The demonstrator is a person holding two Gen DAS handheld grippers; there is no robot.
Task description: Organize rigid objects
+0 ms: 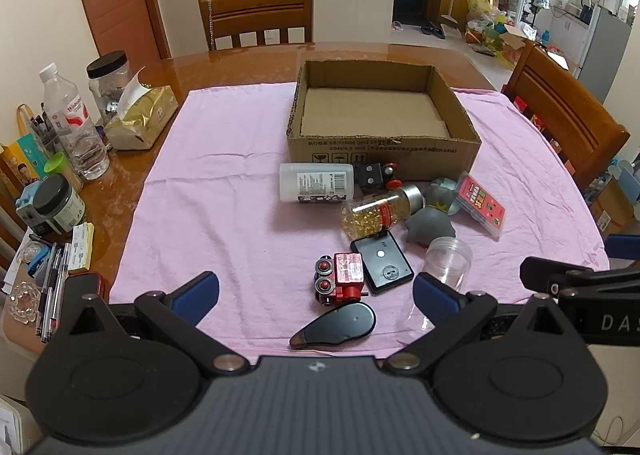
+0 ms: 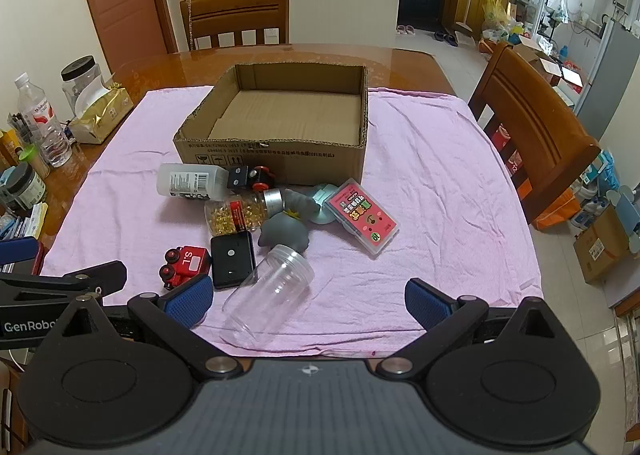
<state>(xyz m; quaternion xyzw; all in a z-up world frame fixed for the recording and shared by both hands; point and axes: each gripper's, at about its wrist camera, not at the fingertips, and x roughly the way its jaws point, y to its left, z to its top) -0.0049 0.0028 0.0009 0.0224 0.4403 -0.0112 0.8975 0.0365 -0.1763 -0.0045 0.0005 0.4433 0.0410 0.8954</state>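
An empty cardboard box (image 1: pixel 384 143) (image 2: pixel 276 153) sits on the pink cloth (image 1: pixel 208 191) (image 2: pixel 440 175). In front of it lie a white bottle (image 1: pixel 316 182) (image 2: pixel 192 181), a capsule bottle (image 1: pixel 380 211) (image 2: pixel 240 211), a grey toy (image 1: pixel 430 223) (image 2: pixel 286 229), a pink card case (image 1: pixel 482 205) (image 2: pixel 362 217), a black device (image 1: pixel 382 265) (image 2: pixel 233 259), a red toy train (image 1: pixel 340 279) (image 2: pixel 184 261), a clear jar (image 1: pixel 448 261) (image 2: pixel 272 295) and a black oval case (image 1: pixel 334 325). My left gripper (image 1: pixel 316 295) is open near the train. My right gripper (image 2: pixel 308 303) is open beside the clear jar.
Bottles, jars, a gold tissue box (image 1: pixel 140 117) (image 2: pixel 102 113) and pens (image 1: pixel 54 287) crowd the table's left edge. Wooden chairs stand at the far side (image 1: pixel 258 17) (image 2: pixel 236 17) and at the right (image 1: pixel 560 111) (image 2: pixel 532 127).
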